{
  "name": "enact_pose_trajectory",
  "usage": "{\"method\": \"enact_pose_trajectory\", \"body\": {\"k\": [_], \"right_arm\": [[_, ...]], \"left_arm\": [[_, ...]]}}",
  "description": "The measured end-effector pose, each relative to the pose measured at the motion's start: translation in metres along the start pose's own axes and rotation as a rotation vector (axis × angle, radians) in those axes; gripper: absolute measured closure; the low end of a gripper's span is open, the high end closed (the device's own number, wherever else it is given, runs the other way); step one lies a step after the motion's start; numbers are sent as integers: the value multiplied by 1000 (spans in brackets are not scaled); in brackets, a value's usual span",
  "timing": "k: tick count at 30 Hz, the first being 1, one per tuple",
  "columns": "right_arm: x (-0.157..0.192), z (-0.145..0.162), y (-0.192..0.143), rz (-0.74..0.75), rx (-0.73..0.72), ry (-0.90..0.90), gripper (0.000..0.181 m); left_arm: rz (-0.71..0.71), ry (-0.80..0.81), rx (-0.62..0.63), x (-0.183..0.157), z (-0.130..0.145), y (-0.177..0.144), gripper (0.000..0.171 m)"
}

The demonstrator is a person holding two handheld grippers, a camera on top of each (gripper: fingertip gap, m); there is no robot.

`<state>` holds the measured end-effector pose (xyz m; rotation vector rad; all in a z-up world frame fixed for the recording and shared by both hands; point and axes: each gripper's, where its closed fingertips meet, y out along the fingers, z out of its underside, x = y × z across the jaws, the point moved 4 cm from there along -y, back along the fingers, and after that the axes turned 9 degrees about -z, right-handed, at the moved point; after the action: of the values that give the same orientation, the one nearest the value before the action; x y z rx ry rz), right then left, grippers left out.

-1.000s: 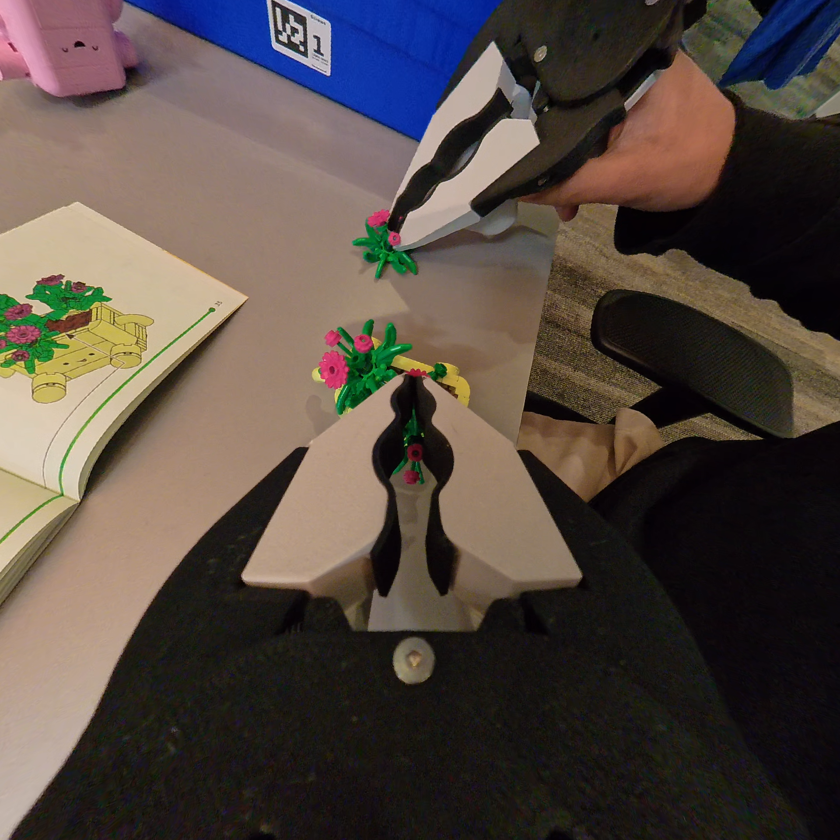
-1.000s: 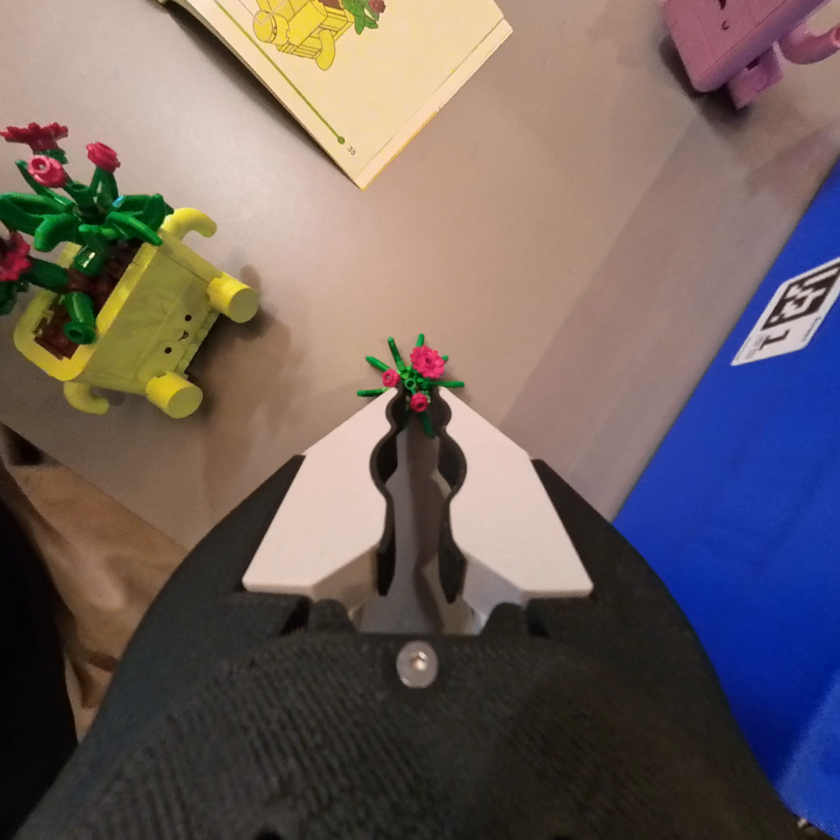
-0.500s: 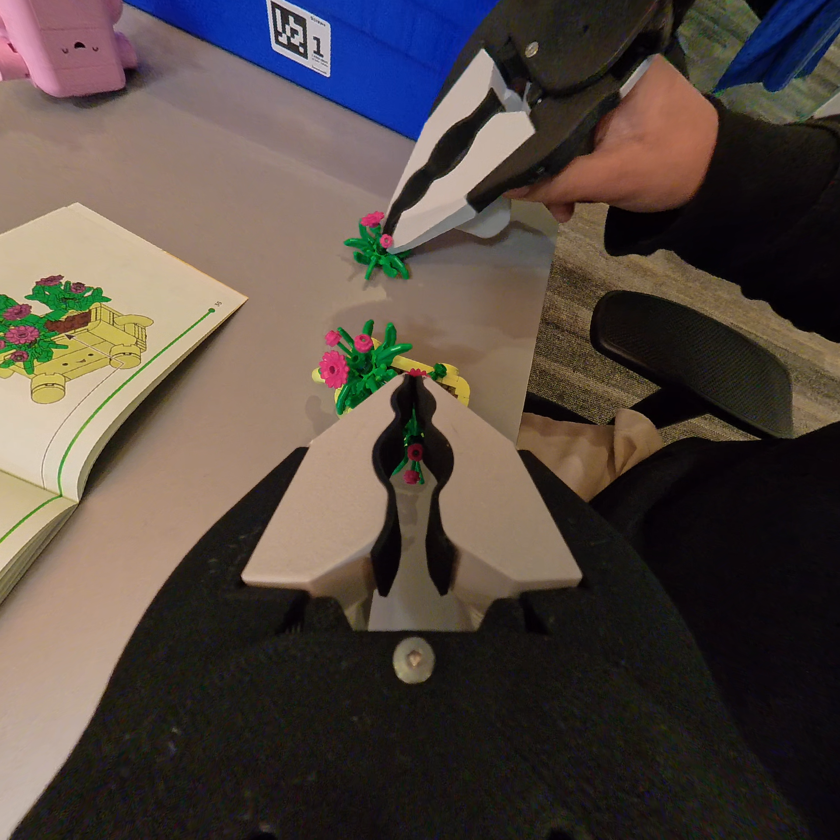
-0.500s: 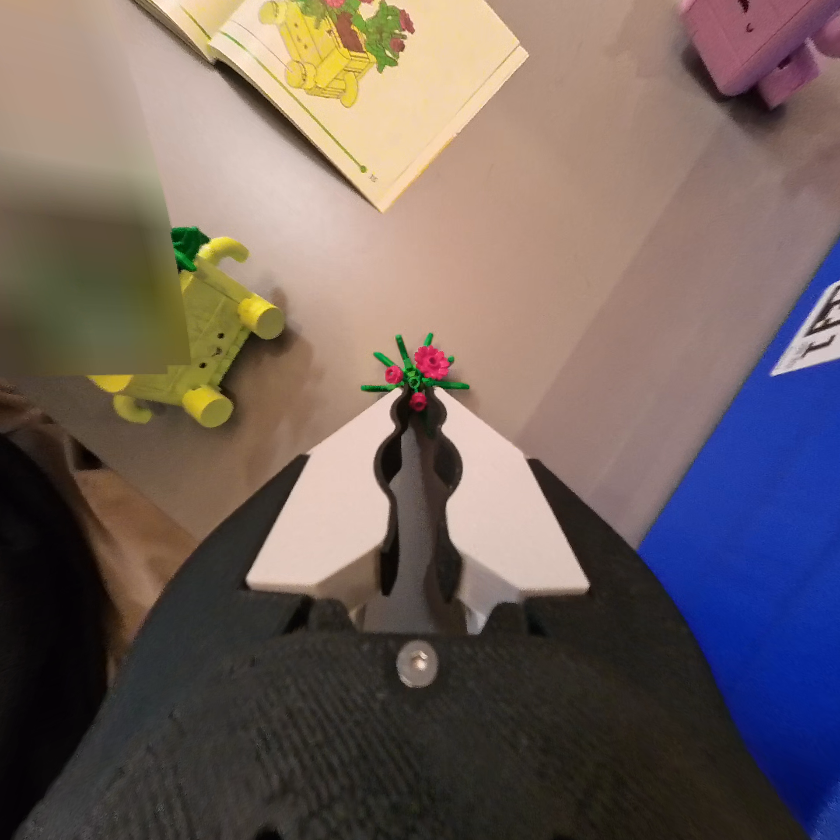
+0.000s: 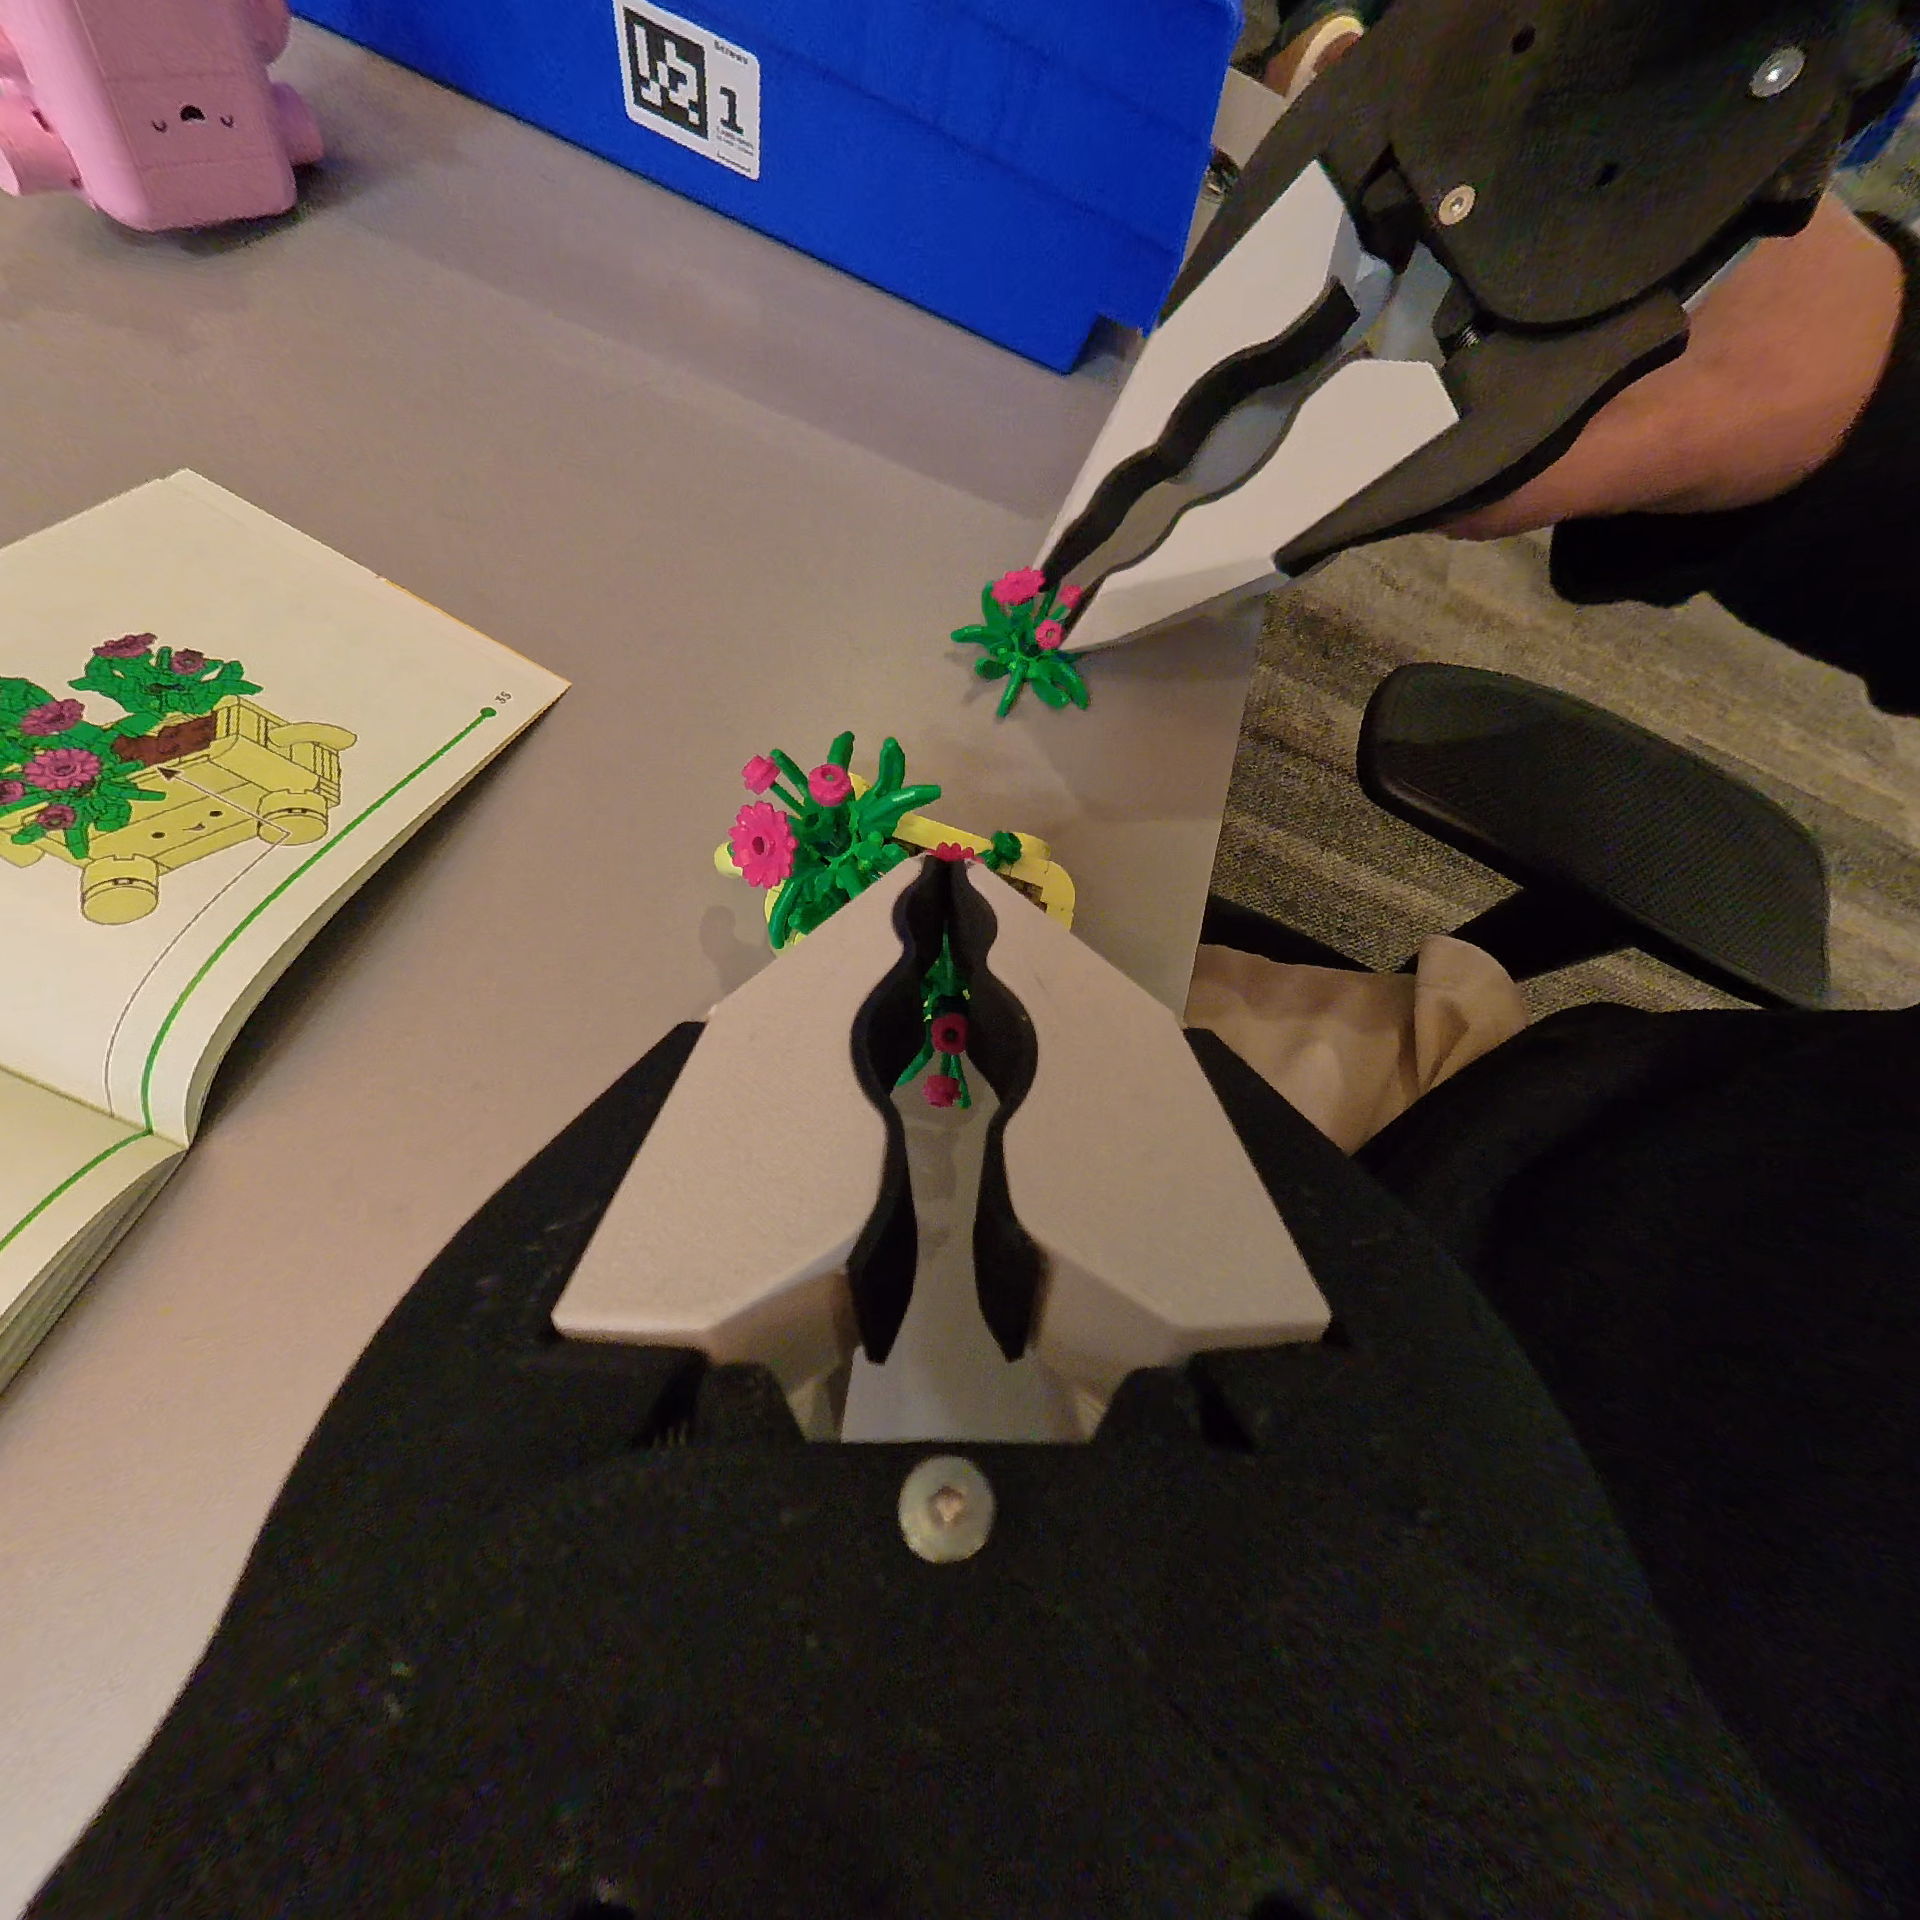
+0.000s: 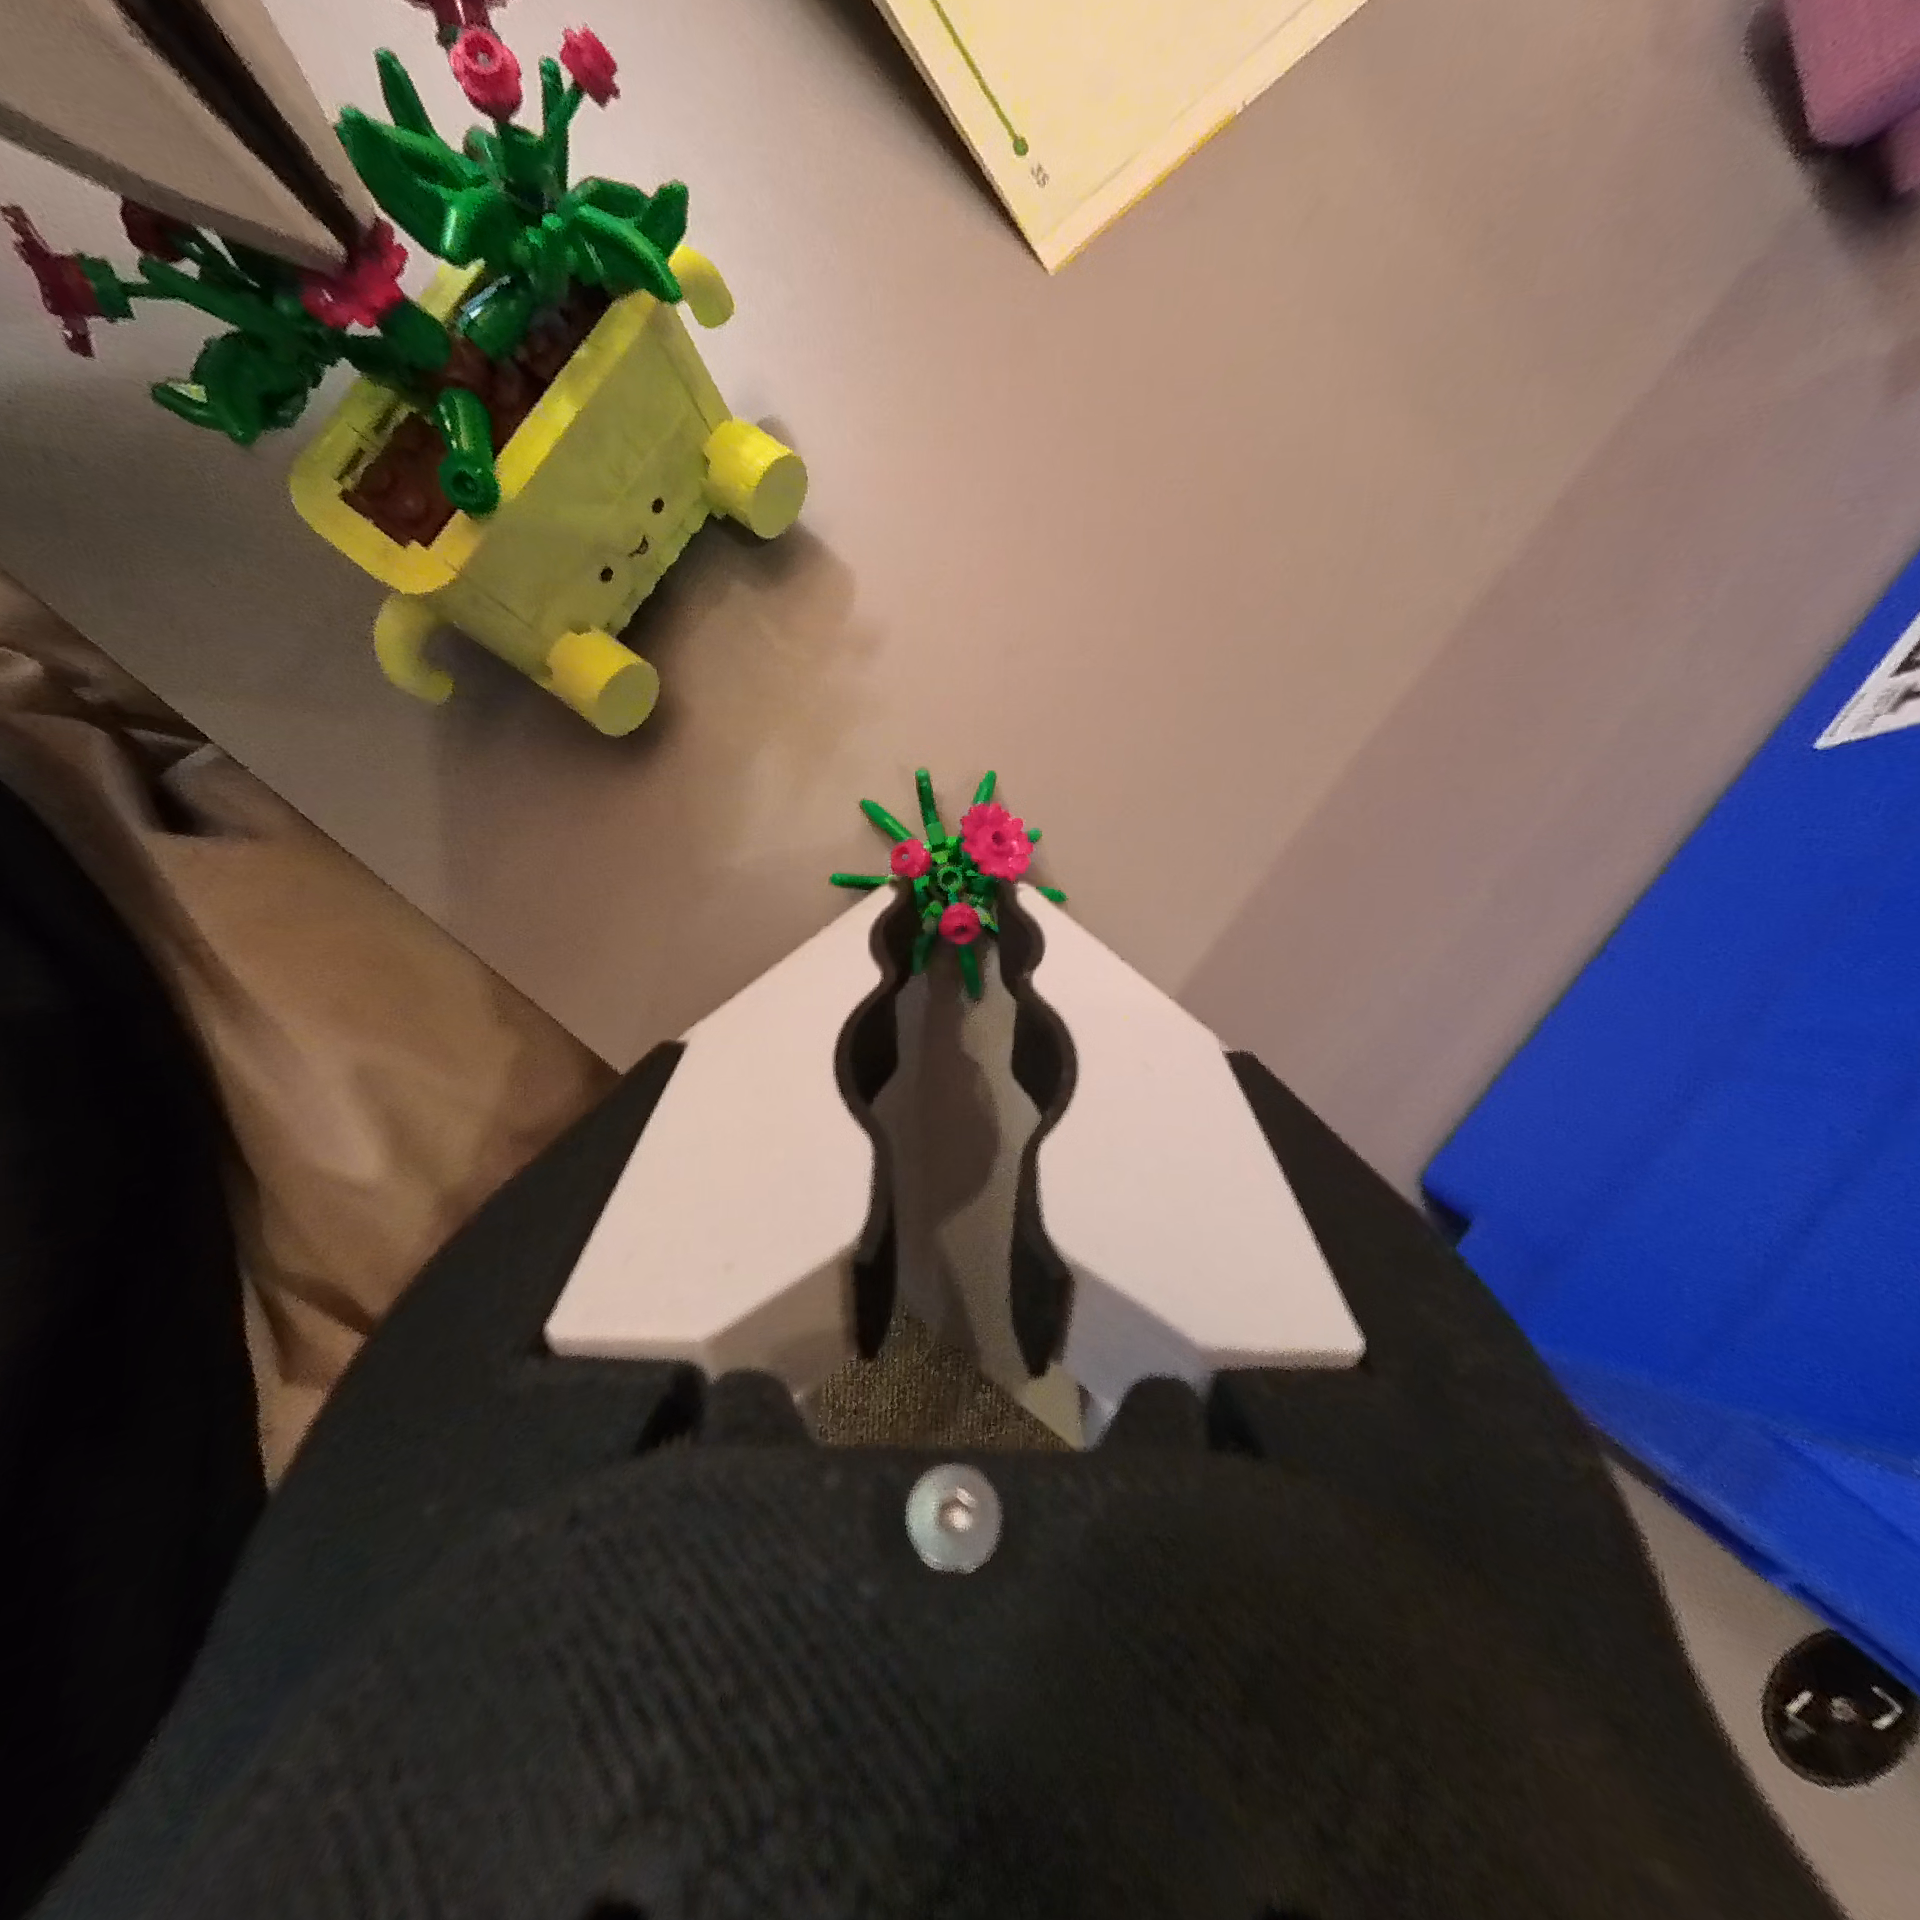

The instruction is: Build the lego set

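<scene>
Though unobstructed — booklet (image 5: 239,748) beside planter (image 6: 540,520)

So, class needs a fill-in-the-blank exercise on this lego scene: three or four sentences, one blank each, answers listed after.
1. The planter that holds the flowers is ______ in colour.
2. The right gripper is shut on a small flower cluster with ______ pink blooms.
3. The open instruction booklet lies on the ______ table.
4. The box at the table's far edge is ______.

Missing words: yellow; three; grey; blue
</scene>
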<state>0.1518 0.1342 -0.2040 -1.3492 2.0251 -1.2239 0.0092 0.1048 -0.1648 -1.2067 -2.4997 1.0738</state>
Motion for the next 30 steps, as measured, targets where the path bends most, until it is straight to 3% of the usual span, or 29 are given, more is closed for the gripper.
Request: {"method": "enact_pose_trajectory", "body": {"k": [25, 27, 30], "right_arm": [[-3, -18, 21, -167, -171, 138, 176], [0, -23, 16, -214, -253, 166, 177], [12, -39, -5, -397, -487, 258, 177]], "left_arm": [[16, -11, -6, 1, 0, 0, 171], [16, -12, -8, 0, 0, 0, 171], [16, -12, -11, 0, 0, 0, 171]]}}
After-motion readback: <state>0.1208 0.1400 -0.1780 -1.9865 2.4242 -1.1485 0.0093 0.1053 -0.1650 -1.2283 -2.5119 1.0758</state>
